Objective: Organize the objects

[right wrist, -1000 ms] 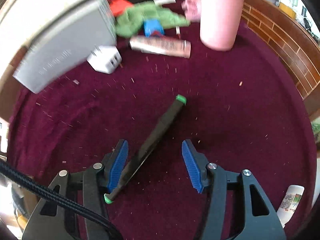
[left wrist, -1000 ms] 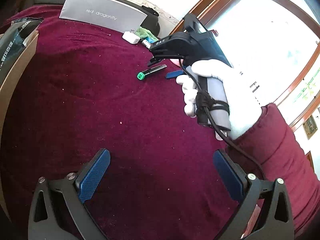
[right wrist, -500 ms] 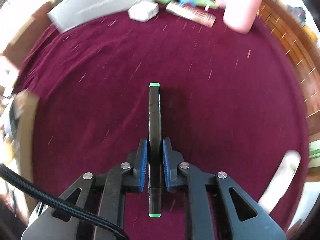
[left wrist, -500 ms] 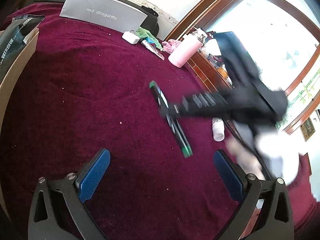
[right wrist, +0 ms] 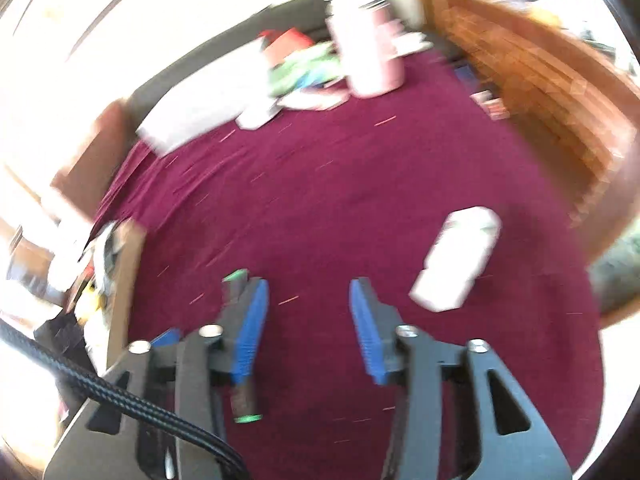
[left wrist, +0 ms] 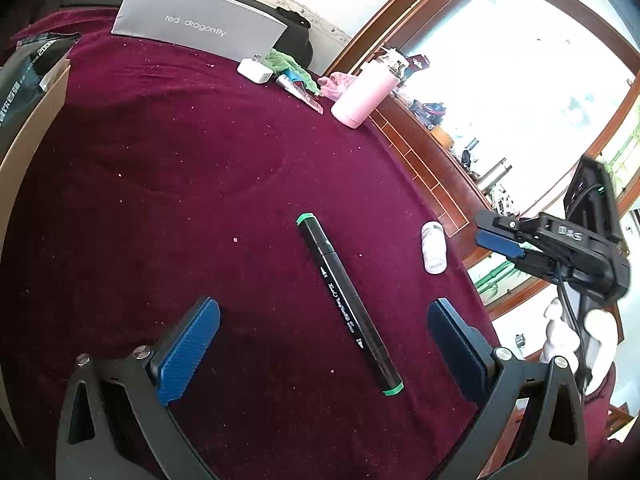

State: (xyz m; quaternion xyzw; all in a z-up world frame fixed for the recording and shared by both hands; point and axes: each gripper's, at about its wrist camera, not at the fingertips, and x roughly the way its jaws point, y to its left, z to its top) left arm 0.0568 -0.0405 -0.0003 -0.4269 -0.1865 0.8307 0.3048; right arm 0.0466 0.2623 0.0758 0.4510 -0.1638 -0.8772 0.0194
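Your right gripper (right wrist: pixel 308 320) let go of the marker (left wrist: pixel 348 304); now it lies between your left gripper's (left wrist: pixel 320 352) wide-spread jaws. Both grippers gape, holding nothing.

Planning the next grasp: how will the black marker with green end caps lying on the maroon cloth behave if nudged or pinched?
The black marker with green end caps looks rigid and probably light. Lying flat, its barrel may roll if nudged sideways, though the maroon cloth likely damps that. Its smooth body might slip.
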